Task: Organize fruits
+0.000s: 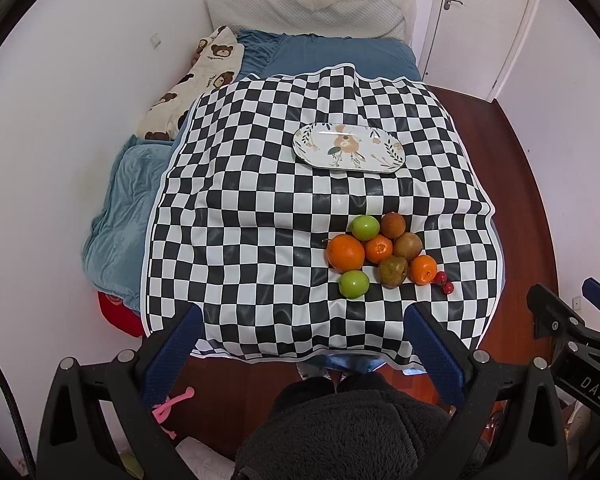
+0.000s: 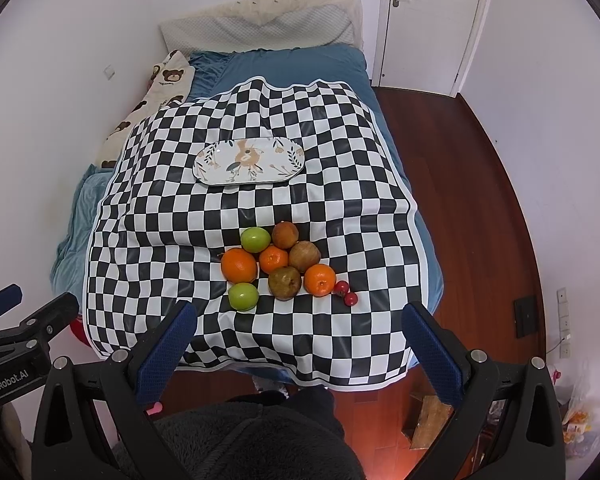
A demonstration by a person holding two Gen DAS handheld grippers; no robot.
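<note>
- Left tool [image 1: 300, 354]: fingers apart, holding nothing, near the bed's foot.
- Fruits [image 1: 384, 256] sit clustered on the checked cloth [image 1: 240, 200], ahead and right of this tool.
- Plate [image 1: 348, 147] lies bare beyond them, long axis left-right.
- Right tool [image 2: 300, 350]: fingers apart, empty, likely nearer the fruits.

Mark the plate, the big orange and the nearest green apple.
plate [image 1: 384, 160]: left wrist view, bare right rim.
big orange [image 1: 345, 253]: left wrist view, its middle.
nearest green apple [image 2: 243, 296]: right wrist view, its middle.
</note>
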